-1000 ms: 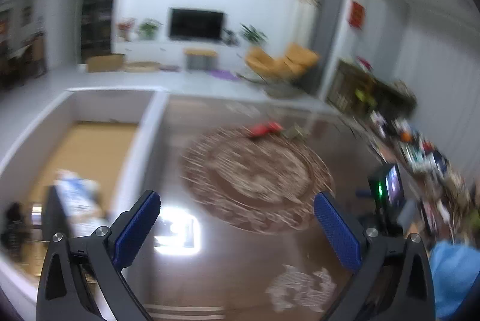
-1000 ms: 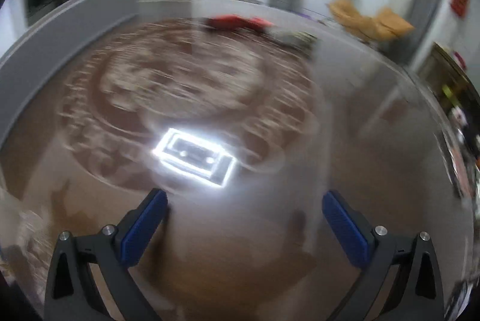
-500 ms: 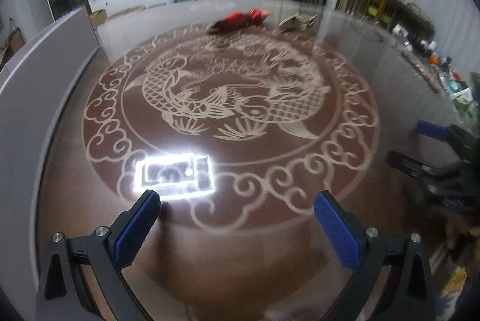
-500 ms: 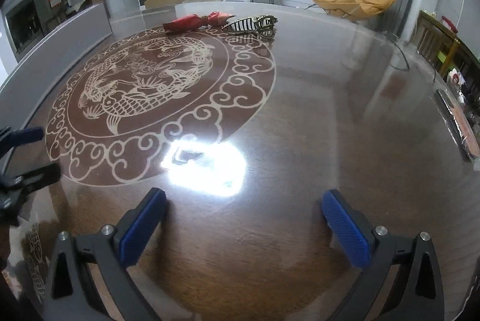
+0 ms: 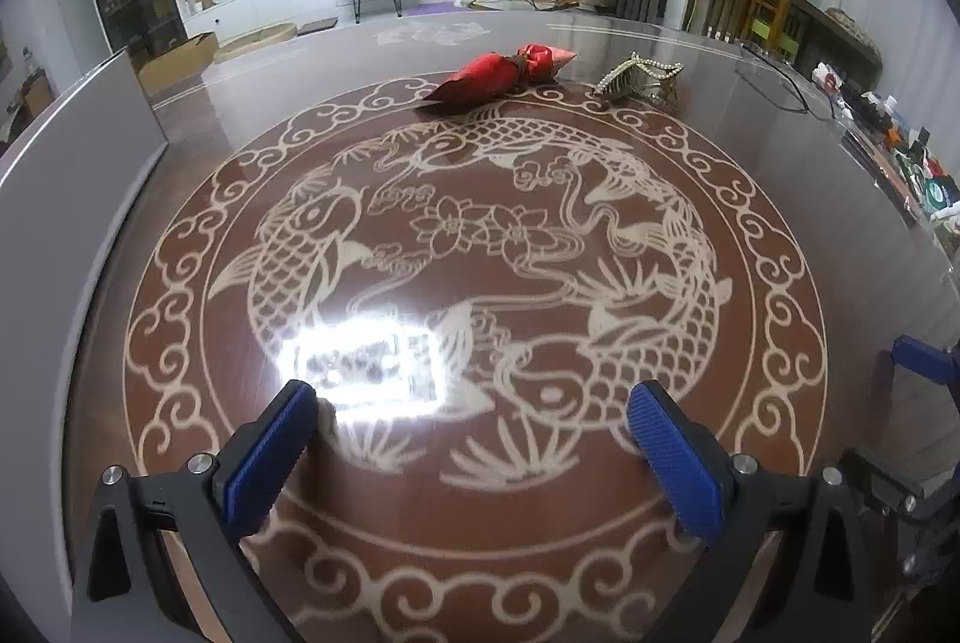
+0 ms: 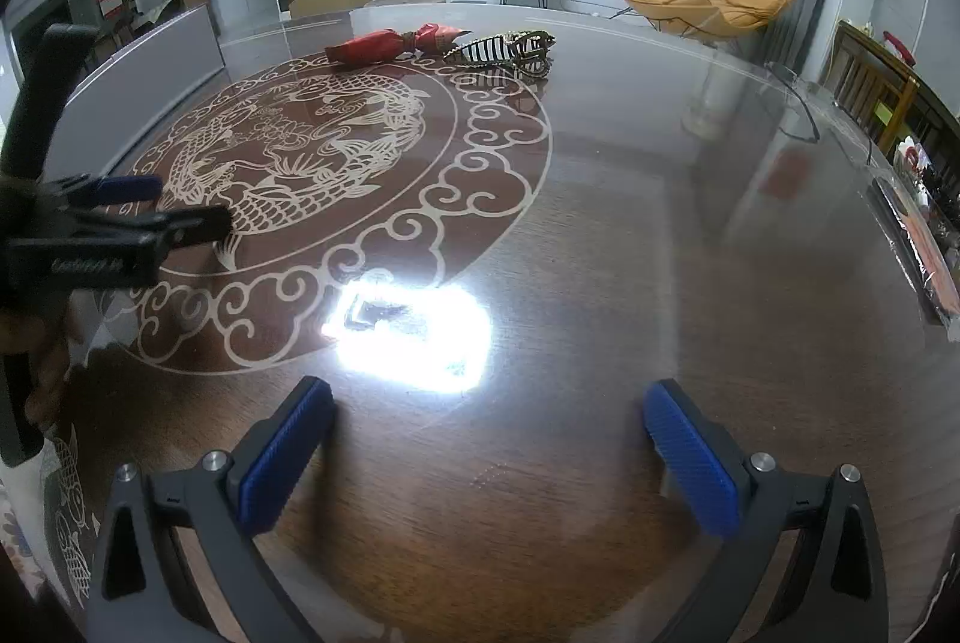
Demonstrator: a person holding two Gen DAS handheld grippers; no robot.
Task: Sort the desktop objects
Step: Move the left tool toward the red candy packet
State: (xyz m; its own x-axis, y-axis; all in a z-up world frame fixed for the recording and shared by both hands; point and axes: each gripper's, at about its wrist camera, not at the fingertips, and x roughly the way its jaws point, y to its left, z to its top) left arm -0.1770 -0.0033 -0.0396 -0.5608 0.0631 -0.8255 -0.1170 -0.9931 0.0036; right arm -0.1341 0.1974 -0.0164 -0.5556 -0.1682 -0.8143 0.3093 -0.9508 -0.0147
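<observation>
A red wrapped pouch (image 5: 501, 74) (image 6: 396, 41) lies at the far side of the glass-topped table (image 5: 780, 175). Just right of it sits a gold hair claw clip (image 5: 639, 80) (image 6: 507, 48) with pearl trim. My left gripper (image 5: 471, 427) hovers open over the near part of the fish pattern, far from both objects. My right gripper (image 6: 489, 430) is open above bare wood, nothing between its fingers. In the right wrist view the left gripper (image 6: 138, 208) shows at the left edge. One blue finger (image 5: 921, 358) of the right gripper shows at the left wrist view's right edge.
A round brown-and-cream fish medallion (image 5: 474, 247) covers the table's middle, with a ceiling-light glare (image 6: 414, 328) on the glass. Clutter (image 5: 918, 163) lines the right edge. A grey panel (image 5: 72, 175) borders the left. Chairs, a TV and plants stand beyond.
Both views swung from blurred motion to a steady look across the table. The left view panned off the grey-walled compartment onto the fish medallion; the pouch and clip now show sharply.
</observation>
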